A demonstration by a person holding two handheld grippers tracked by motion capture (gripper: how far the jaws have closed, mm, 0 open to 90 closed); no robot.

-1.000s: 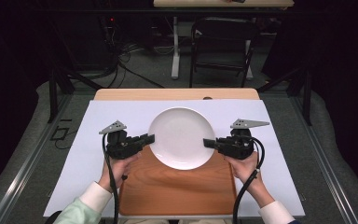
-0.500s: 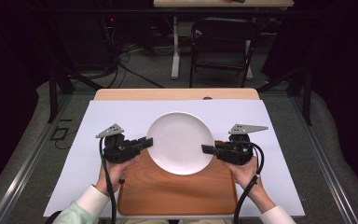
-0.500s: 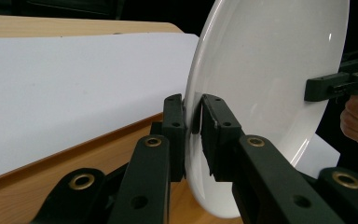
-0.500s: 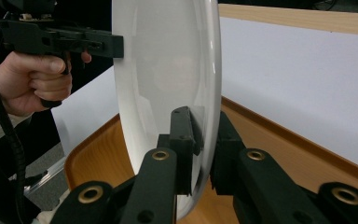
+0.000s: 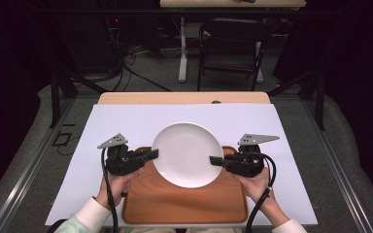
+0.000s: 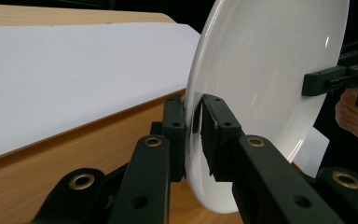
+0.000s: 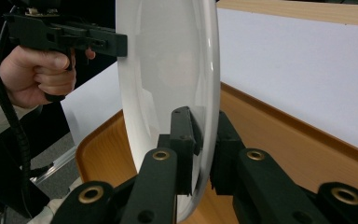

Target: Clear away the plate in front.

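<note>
A round white plate (image 5: 186,153) hangs level over the far part of a wooden tray (image 5: 184,206). My left gripper (image 5: 154,154) is shut on its left rim and my right gripper (image 5: 212,160) on its right rim. In the left gripper view the two black jaws pinch the plate (image 6: 265,70) edge at my left gripper (image 6: 193,126), with the other gripper (image 6: 335,79) on the far rim. In the right gripper view my right gripper (image 7: 204,135) clamps the plate (image 7: 168,60) rim, and the left gripper (image 7: 70,39) grips the opposite side.
The tray lies on a white sheet (image 5: 126,121) that covers the wooden table (image 5: 184,98). Beyond the table stand a dark chair (image 5: 230,48) and cables on the floor. White sheet surface lies open to both sides of the tray.
The plate and both grippers have come toward the near side of the table, from over the white sheet to over the tray's far part. Both grips stay as before.
</note>
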